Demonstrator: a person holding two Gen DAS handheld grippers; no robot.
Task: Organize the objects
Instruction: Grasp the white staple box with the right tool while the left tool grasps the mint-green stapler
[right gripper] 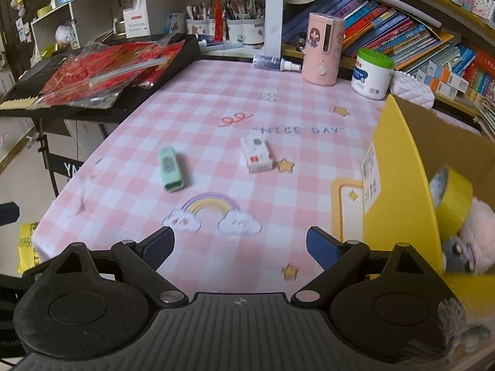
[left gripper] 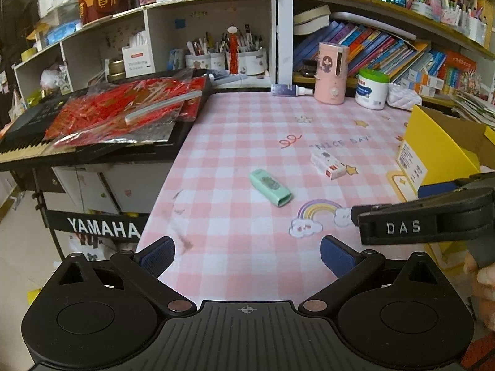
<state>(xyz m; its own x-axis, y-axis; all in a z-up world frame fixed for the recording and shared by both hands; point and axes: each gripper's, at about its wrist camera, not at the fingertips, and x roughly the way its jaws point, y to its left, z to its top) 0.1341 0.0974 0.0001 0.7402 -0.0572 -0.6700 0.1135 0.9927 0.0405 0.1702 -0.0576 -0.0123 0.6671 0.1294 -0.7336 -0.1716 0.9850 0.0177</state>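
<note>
Both grippers' fingers (left gripper: 157,255) wide apart, empty, over mint case (left gripper: 271,187) and white box (right gripper: 256,154).

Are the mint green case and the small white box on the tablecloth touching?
Apart. The right wrist view shows the mint green case and the small white box with bare checked tablecloth between them.

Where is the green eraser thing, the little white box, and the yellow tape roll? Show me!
green eraser (right gripper: 170,169), right wrist view, middle of its top face.
little white box (right gripper: 257,154), right wrist view, centre of its printed top.
yellow tape roll (right gripper: 454,204), right wrist view, its outer yellow band, inside the yellow carton.
</note>
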